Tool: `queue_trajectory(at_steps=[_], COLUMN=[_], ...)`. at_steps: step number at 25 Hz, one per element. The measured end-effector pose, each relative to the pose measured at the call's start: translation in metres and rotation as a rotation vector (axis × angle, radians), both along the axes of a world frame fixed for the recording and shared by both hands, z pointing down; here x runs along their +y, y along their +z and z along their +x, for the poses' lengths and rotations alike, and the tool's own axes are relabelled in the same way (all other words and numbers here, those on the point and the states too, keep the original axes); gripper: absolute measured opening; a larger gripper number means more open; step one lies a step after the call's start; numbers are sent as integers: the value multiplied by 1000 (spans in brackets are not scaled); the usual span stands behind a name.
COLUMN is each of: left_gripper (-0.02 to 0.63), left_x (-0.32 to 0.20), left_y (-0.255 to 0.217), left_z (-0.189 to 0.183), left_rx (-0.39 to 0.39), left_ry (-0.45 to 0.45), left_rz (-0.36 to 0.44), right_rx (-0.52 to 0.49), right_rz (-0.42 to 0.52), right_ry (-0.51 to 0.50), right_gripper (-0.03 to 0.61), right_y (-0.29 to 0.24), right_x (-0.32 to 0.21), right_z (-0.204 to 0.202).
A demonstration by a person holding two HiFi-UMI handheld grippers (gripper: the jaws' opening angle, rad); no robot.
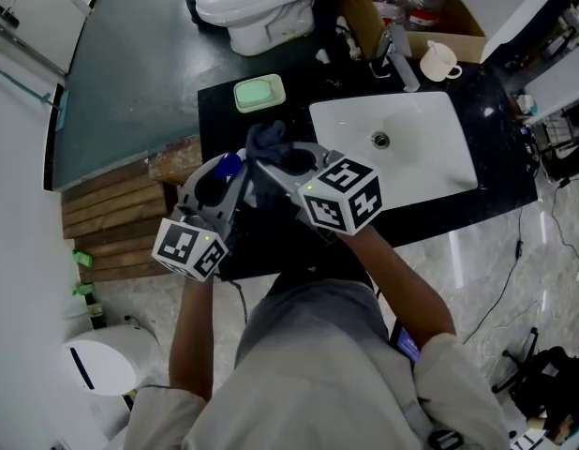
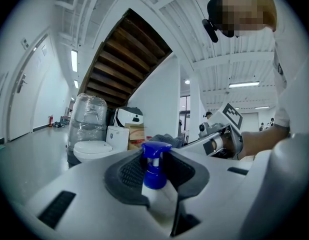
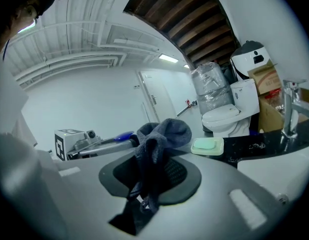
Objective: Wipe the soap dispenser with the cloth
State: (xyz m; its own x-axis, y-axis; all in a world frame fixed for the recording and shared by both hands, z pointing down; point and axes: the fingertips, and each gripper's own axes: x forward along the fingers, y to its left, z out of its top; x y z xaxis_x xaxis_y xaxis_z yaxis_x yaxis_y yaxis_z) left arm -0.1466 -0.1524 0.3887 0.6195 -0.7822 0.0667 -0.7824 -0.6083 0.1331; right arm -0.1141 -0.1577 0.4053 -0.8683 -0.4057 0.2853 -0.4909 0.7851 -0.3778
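Head view showed a black table (image 1: 477, 195), its white sink (image 1: 421, 157) on the right, a green soap dish (image 1: 259, 93) near the back edge and a toilet (image 1: 261, 7) beyond. Over the table's front left, the left gripper (image 2: 155, 169) had its jaws clamped on the soap dispenser (image 1: 229, 165). The right gripper (image 3: 152, 174) pinched the grey cloth (image 3: 162, 134) just beside it. Open floor (image 1: 130, 92) and wooden slats (image 1: 111, 218) lay left.

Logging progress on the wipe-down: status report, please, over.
Left claw shut on soap dispenser. Right claw shut on cloth, close beside the blue pump, contact unclear. Nothing seen between them.
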Motion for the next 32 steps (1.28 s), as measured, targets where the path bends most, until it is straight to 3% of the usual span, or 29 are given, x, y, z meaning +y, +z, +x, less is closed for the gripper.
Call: queue_trajectory(at_steps=[32], left_gripper=[95], left_x=[-2], left_y=[-3], left_z=[-12], left_rx=[50], left_ry=[-52], left_rz=[-23], right_rx=[127], right_rz=[-178], right_ry=[5], right_gripper=[72], right_y=[92], right_x=[11], right_z=[7])
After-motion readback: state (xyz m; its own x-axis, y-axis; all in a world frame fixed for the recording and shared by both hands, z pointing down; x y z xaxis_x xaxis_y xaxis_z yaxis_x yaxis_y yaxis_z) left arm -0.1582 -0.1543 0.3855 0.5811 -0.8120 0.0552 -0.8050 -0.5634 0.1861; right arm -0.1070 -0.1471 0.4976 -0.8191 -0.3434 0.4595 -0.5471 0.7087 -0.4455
